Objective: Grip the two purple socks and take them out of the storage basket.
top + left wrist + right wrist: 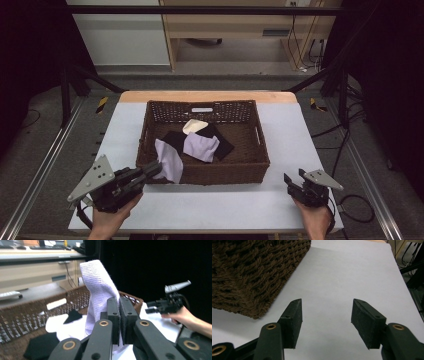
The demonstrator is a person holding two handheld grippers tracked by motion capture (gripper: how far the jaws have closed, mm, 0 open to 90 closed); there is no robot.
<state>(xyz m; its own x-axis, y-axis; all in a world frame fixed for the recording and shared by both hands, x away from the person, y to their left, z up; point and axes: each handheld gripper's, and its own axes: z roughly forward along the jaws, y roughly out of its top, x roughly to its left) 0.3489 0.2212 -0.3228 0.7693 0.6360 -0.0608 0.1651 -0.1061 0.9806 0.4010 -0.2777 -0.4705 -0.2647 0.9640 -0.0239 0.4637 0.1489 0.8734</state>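
A dark brown woven basket (250,167) stands mid-table with several cloths inside: a lilac one (201,146), a black one (225,145) and a cream one (194,126). My left gripper (154,169) sits at the basket's front left corner, shut on a lilac knitted cloth (169,159) that drapes over the rim. In the left gripper view the lilac cloth (100,287) rises from between the closed pads (119,315). My right gripper (295,176) rests on the white table at the front right, open and empty (326,320), beside the basket (254,272).
The white table top (295,135) has bare room left and right of the basket and along the front edge. Dark frame bars (320,75) and cables flank the table. Wooden furniture (240,25) stands beyond it.
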